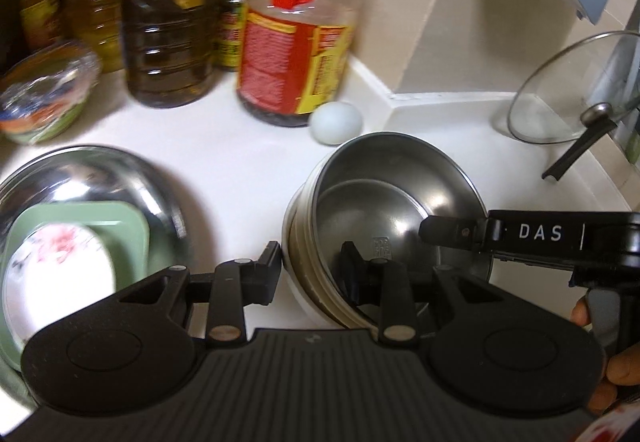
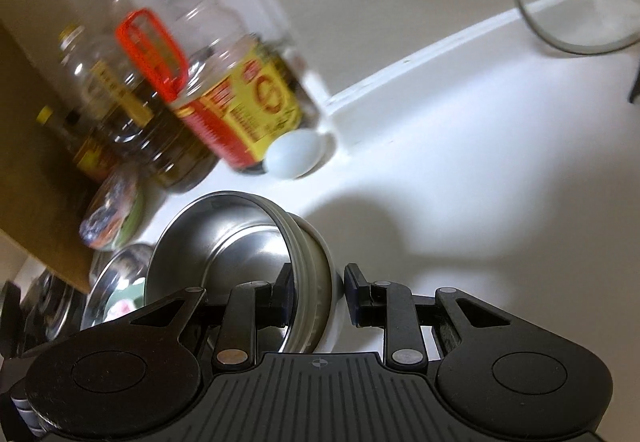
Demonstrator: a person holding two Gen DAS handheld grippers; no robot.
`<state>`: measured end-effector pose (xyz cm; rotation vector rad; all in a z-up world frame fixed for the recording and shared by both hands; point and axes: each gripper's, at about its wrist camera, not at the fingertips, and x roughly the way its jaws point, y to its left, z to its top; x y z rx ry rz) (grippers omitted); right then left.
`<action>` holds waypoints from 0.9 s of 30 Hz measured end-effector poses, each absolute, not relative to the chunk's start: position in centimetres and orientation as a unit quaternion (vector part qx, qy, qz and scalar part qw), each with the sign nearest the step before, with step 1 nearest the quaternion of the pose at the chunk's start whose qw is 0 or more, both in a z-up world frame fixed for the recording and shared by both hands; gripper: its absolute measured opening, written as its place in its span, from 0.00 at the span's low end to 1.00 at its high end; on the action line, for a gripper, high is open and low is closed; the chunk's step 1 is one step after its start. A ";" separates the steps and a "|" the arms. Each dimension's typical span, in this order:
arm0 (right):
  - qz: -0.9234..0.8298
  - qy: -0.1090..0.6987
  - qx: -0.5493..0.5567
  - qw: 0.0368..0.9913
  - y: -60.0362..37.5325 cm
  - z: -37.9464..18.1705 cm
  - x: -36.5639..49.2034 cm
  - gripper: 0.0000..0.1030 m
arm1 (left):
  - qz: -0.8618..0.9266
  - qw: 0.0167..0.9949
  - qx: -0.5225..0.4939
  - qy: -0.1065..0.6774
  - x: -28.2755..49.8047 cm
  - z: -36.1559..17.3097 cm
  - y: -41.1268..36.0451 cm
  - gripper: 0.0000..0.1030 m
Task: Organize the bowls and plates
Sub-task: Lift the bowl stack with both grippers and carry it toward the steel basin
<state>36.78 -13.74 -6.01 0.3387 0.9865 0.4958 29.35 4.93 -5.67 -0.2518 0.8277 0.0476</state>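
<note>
Both my grippers gripped the stacked steel bowls (image 1: 384, 202) by the rim: left gripper (image 1: 312, 262) clamped at 7 o'clock, right gripper (image 2: 316, 294) at 3 o'clock. Stack sat tilted on the white counter (image 1: 240, 146), egg (image 1: 337, 121) at its 12 o'clock, big steel basin (image 1: 100, 178) at 9 o'clock.

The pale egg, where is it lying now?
In both wrist views the pale egg lies on the white counter, against the base of the red-labelled oil bottle, just behind the stacked steel bowls.
</note>
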 end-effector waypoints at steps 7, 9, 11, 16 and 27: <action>0.259 0.469 0.137 0.833 -12.1 -5.8 35.5 0.26 | 0.046 0.906 -0.130 0.400 27.5 -5.6 5.6 0.28; 0.259 0.466 0.130 0.836 -11.8 -5.8 35.1 0.26 | 0.051 0.906 -0.133 0.399 27.2 -5.6 5.5 0.28; 0.252 0.464 0.125 0.840 -11.6 -5.7 34.8 0.26 | 0.055 0.906 -0.136 0.398 27.1 -5.6 5.5 0.28; 0.222 0.460 0.133 0.849 -11.1 -5.8 34.3 0.26 | 0.064 0.908 -0.141 0.389 27.1 -5.7 5.6 0.28; 0.163 0.451 0.148 0.865 -11.1 -5.9 33.3 0.26 | 0.082 0.913 -0.129 0.378 27.2 -5.7 5.8 0.35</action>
